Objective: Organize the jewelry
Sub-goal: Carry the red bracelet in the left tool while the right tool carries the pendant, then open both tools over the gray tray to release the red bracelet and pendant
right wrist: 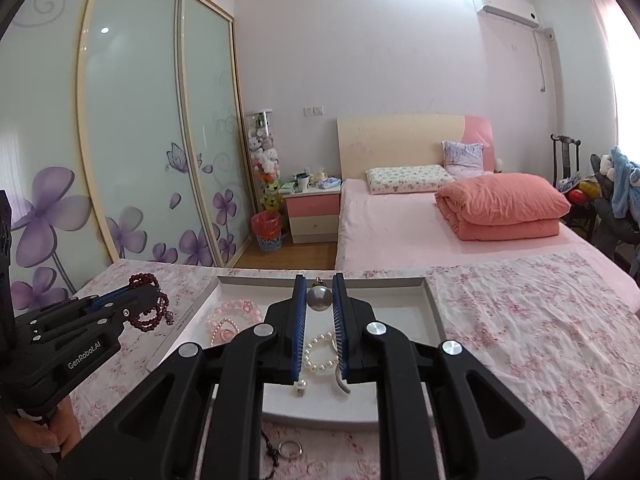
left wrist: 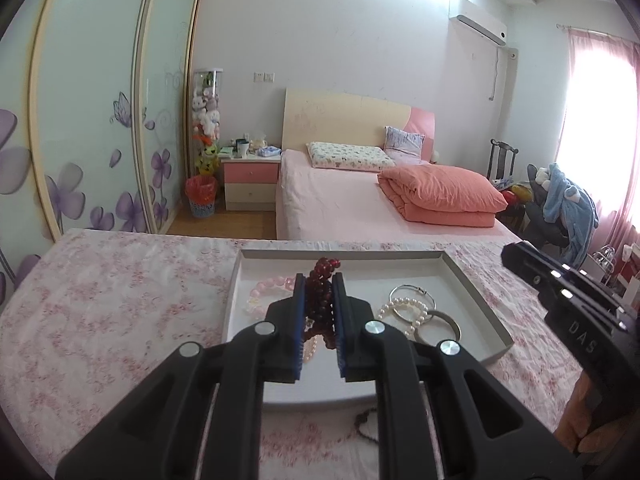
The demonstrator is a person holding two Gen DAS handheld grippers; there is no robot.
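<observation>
Nearest, my left claw (left wrist: 319, 280) pinches a looped strand of dark red beads (left wrist: 320, 300). My right claw (right wrist: 319, 282) clamps a smooth grey pearl pendant (right wrist: 319, 297). Both hang over the shallow white tray (left wrist: 476, 292); the pink bracelet (right wrist: 236, 308), pearl bracelet (left wrist: 404, 308) and silver bangles (left wrist: 438, 322) lie inside. Only the right view shows a ring (right wrist: 290, 449) on the floral cloth (right wrist: 520, 340) short of the tray's near edge.

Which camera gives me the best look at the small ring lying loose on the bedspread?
The right wrist view. The silver ring lies in full view on the floral bedspread, just in front of the white tray. The left wrist view does not show it; the left tool's arms cover that area.
</observation>
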